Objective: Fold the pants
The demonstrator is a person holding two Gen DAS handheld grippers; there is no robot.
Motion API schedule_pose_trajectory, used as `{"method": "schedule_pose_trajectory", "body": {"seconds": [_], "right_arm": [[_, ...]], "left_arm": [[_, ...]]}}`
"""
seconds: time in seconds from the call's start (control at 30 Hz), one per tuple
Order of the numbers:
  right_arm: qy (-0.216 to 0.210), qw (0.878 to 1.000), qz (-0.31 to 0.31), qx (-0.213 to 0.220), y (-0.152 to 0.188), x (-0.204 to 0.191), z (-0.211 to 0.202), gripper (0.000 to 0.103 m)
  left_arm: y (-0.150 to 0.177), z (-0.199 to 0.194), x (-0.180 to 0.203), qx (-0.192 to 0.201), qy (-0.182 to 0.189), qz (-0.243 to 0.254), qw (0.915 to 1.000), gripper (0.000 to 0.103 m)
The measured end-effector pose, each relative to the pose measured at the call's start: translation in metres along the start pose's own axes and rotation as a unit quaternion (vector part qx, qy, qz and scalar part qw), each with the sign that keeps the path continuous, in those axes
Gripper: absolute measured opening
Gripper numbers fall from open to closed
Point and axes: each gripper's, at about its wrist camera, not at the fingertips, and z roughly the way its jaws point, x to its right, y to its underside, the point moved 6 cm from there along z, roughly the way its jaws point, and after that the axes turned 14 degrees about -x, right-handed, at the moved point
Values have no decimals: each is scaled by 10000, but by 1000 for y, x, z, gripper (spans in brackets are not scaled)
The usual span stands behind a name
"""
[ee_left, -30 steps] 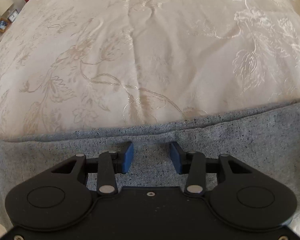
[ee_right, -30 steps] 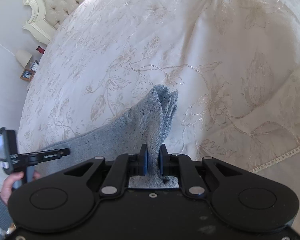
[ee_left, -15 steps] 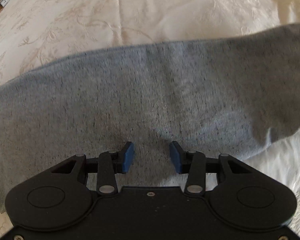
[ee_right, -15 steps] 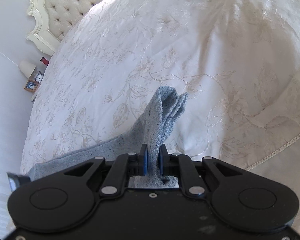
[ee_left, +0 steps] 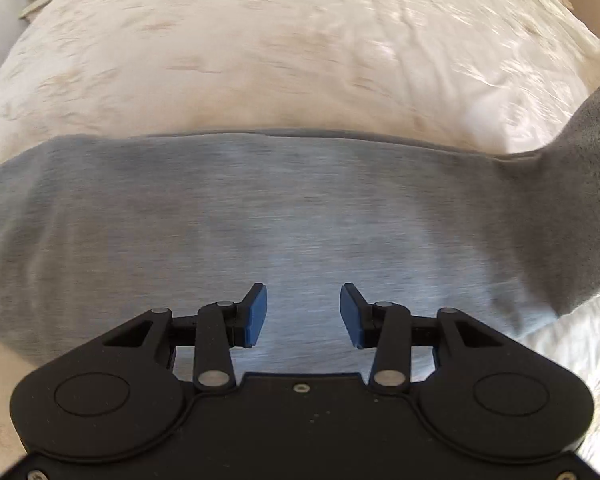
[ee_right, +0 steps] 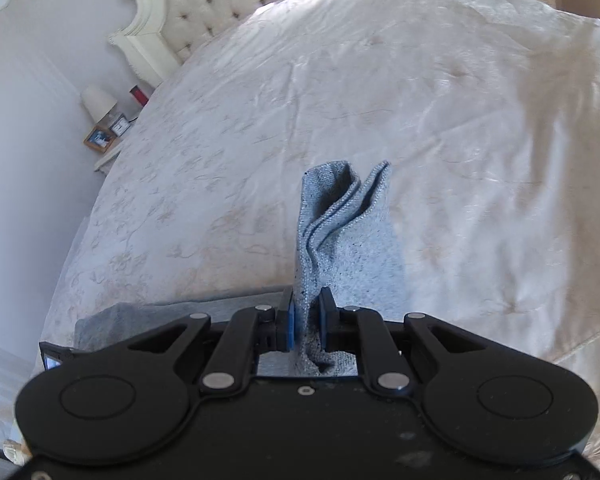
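Grey speckled pants point(ee_left: 260, 208) lie in a wide band across the cream bedspread, rising off the bed at the right edge of the left wrist view. My left gripper point(ee_left: 303, 314) is open and empty, hovering over the middle of the fabric. My right gripper point(ee_right: 307, 318) is shut on the bunched end of the pants point(ee_right: 340, 236), which stands up past the fingers in folds above the bed.
A cream embroidered bedspread point(ee_right: 420, 100) covers the whole bed. A tufted headboard point(ee_right: 228, 4) is at the far end. A nightstand with a lamp and photo frames point(ee_right: 100, 128) stands at the left, by the wall.
My right gripper has lifted the pants end higher off the bed. My left gripper has moved over the pants and pulled back, so more bedspread shows beyond the fabric.
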Motion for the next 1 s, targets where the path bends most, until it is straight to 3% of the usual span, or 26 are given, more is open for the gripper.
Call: {"method": "schedule_pose_trajectory", "body": {"seconds": [0.27, 0.4, 0.47, 0.53, 0.63, 0.73, 1.0], "right_arm": [[-78, 9964, -630, -569, 40, -131, 102, 13], [253, 9916, -948, -841, 63, -164, 157, 14], [394, 9889, -1119, -897, 75, -173, 178, 21], [541, 9856, -1227, -1027, 80, -176, 192, 27], [590, 9858, -1264, -940, 83, -175, 189, 27], [310, 9918, -1052, -661, 82, -166, 166, 30], [251, 9989, -232, -330, 55, -86, 121, 34]], "left_arm": [[17, -1, -104, -104, -247, -394, 9989, 51], [23, 4, -133, -171, -327, -420, 9984, 51], [24, 4, -141, -178, -357, -394, 9984, 51], [24, 3, -146, -147, -360, -339, 9987, 51], [21, 2, -145, -74, -304, -248, 9992, 51], [14, 0, -134, -12, -160, -166, 9997, 51], [-16, 9, -103, -11, 194, -183, 9996, 51]]}}
